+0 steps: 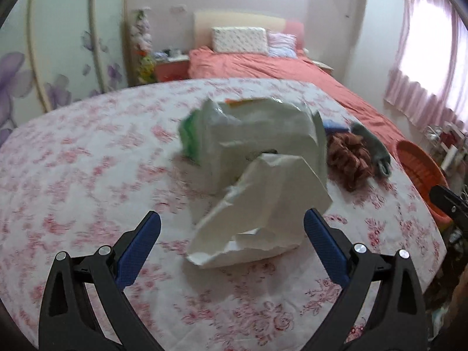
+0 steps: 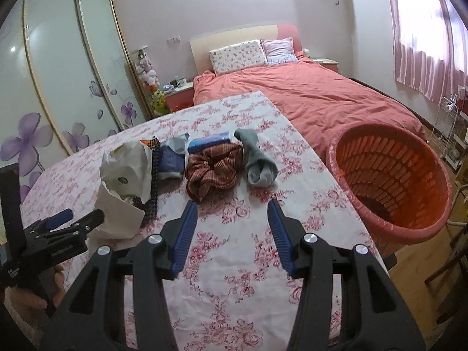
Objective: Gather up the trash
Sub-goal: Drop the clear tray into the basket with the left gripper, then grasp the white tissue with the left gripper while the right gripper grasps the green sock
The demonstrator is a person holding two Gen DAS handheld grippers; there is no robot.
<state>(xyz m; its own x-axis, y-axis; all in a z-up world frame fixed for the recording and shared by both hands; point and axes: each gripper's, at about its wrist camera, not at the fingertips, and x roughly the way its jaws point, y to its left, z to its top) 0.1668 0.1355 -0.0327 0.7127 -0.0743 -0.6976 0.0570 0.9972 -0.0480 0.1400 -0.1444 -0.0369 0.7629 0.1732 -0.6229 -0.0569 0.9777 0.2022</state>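
Note:
A crumpled white paper lies on the floral tablecloth, with a white plastic bag just behind it. My left gripper is open, its blue pads on either side of the paper's near end. In the right wrist view the paper, the bag and the left gripper show at the left. My right gripper is open and empty above the cloth, short of a brown scrunchie and a grey sock. An orange basket stands at the table's right edge.
A blue packet, a blue-white wrapper and a black mesh strip lie among the items. A bed with a coral cover is behind the table. A wardrobe is at the left, a wire rack at the right.

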